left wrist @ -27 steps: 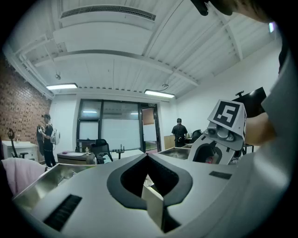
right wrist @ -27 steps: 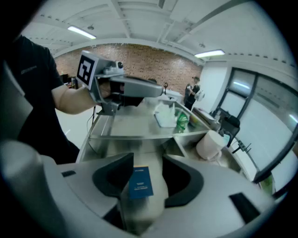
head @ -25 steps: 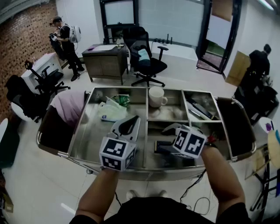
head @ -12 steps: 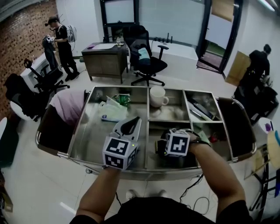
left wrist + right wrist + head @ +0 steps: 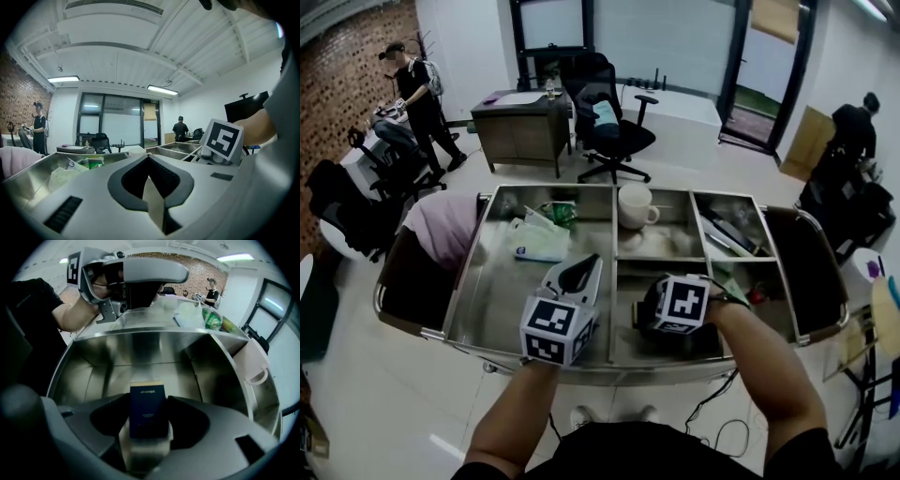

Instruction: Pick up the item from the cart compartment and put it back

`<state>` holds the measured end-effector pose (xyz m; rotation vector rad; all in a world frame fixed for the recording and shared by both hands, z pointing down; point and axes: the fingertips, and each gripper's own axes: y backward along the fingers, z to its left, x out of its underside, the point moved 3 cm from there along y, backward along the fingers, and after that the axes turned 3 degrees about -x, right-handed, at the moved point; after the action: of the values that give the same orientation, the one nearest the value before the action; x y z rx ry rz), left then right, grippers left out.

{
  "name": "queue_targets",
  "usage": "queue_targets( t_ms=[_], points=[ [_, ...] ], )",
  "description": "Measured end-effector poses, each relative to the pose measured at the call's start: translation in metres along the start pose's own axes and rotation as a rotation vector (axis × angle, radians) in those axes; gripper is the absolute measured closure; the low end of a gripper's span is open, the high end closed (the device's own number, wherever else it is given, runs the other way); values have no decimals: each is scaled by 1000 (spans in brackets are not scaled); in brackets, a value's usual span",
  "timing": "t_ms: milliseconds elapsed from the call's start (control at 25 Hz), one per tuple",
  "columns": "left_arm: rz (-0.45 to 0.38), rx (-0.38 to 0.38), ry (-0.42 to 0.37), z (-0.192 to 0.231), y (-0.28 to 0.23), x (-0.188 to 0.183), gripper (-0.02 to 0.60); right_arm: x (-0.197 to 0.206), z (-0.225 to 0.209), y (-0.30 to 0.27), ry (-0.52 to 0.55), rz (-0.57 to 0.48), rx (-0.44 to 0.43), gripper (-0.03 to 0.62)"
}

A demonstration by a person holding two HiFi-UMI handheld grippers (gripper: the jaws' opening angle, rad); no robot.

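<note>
the right gripper [image 5: 146, 439] is reaching down into the front middle compartment [image 5: 140, 348] of a steel cart [image 5: 467, 281], and its jaws are closing with a small dark navy box [image 5: 147, 404] standing upright between them. the box nearly fills the gap. the picture is blurred there, so it is hard to be sure, but the pads do not seem to press on its sides yet. the box sits low in the compartment, near the middle of its floor and apart from its walls. this looks like the grasp stage of the pick-up, with the lift and the putting back both yet to come. the next move calls for an even squeeze on the box's two long sides, then a straight lift that clears the compartment walls. the left gripper [image 5: 579, 270] hovers over the front of the large left compartment, jaws together and holding nothing. further out, a white mug [image 5: 634, 206] stands in the back middle compartment, crumpled plastic bags [image 5: 539, 239] lie in the left one, and a pink cloth [image 5: 441, 230] hangs over the cart's left end. beyond is an office with a black swivel chair [image 5: 614, 131] and people standing.
</note>
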<state>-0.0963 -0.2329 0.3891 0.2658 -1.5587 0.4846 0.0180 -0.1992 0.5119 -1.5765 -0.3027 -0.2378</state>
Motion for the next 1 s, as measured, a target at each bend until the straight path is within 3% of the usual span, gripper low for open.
queue_targets(
  t_ms=[160,320,440,640,760,1000],
  points=[
    [2,1,3,0,-1,1,581,5,-6,2,-12,2,37,319],
    [-7,4,-4,-1,1,-4,581,-5,-14,18,-56,-111,96,318],
    [-38,17,-1,-7,9,-18,581,-17,-18,48,-151,-279,166,318],
    [-93,58,15,-20,30,-47,581,-30,-13,100,-381,-694,258,318],
    [-100,68,5,-27,41,-54,581,-27,-7,124,-452,-835,325,318],
    [-87,89,-20,-42,64,-56,581,-19,23,178,-495,-1060,416,318]
  ],
)
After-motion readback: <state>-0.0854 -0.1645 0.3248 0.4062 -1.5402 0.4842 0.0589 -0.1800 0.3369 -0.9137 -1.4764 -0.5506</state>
